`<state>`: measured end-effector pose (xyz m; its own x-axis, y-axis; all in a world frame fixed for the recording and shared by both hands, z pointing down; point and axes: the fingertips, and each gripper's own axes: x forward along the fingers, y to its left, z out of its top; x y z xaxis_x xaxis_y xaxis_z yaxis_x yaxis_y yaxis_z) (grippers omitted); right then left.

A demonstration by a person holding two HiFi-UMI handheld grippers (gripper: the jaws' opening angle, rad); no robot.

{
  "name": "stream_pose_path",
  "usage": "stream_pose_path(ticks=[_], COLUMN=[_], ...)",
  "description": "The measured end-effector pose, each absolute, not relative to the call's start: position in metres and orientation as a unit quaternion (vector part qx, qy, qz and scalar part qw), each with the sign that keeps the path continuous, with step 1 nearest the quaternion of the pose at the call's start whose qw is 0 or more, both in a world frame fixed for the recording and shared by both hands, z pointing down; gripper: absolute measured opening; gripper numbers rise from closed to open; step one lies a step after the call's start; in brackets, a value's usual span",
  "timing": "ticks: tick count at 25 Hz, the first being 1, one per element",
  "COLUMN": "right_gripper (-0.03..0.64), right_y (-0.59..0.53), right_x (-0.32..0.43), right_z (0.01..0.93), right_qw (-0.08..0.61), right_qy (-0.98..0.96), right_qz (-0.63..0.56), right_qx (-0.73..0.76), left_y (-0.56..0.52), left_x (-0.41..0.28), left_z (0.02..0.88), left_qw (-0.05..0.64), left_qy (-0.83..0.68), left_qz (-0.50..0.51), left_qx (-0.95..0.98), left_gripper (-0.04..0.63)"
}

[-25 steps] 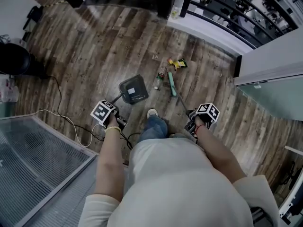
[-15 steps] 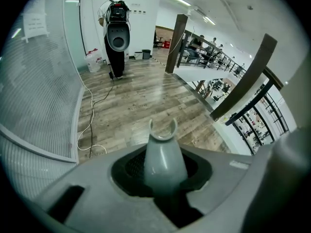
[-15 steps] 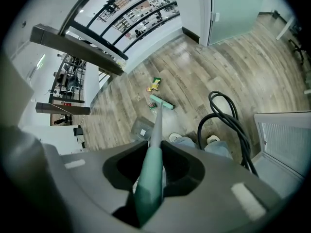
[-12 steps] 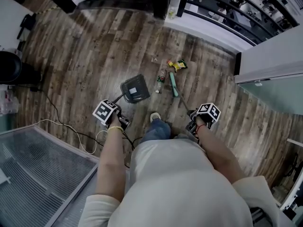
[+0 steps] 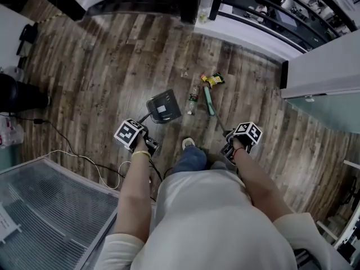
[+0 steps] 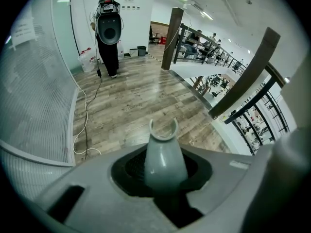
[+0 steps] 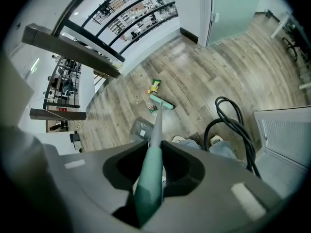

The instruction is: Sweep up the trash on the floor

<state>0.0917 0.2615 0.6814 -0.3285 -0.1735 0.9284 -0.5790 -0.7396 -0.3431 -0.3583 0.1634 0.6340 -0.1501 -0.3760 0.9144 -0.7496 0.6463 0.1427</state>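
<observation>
**Floor sweep: both tools gripped, trash still outside the pan**

Dark wood-grain planks cover the working area, laid in long matte boards. Nearest the operator, one shoe (image 5: 188, 143) stands between the two tools.

1. Left gripper (image 6: 164, 178): jaws clamped on the dustpan handle (image 6: 164, 152), a smooth grey plastic post ending in a U-shaped clip.
2. Right gripper (image 7: 150, 178): jaws pinched on the broom handle (image 7: 155, 125), a green sleeve that tapers into a thin grey shaft.
3. Dustpan (image 5: 163, 107): dark grey, squarish and shallow, resting on the floor ahead of the left gripper.
4. Broom head (image 5: 208, 100): narrow green bar, lying just right of the bottle (image 5: 193, 99), a small clear plastic one with a dark label.
5. Snack wrapper (image 5: 212, 80): crinkled yellow foil, just beyond the broom head. A pale scrap lies farther left.

Change over the last second: the operator has stepped forward, and the dustpan has turned slightly and edged toward the bottle. The broom head stays beside the trash. Judgement: positioning is nearly done, and no item has entered the pan.

Beyond the trash, a black metal railing borders the floor.
</observation>
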Motion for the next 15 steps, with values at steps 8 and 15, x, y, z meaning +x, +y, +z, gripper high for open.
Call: stream_pose_path(ticks=[8,15], right_gripper=[0.097,0.097], right_y=[0.234,0.220], right_x=[0.076,0.061], right_z=[0.688,0.694], right_qw=[0.143,0.134], right_qy=[-0.327,-0.321], right_qz=[0.743,0.747], right_qx=[0.566,0.567], left_y=[0.127,0.101], left_x=[-0.357,-0.356], left_z=[0.639,0.641], left_qw=[0.530,0.535], left_qy=[-0.733,-0.730], left_qz=[0.193,0.204], left_qx=[0.380,0.373], left_gripper=[0.086,0.087])
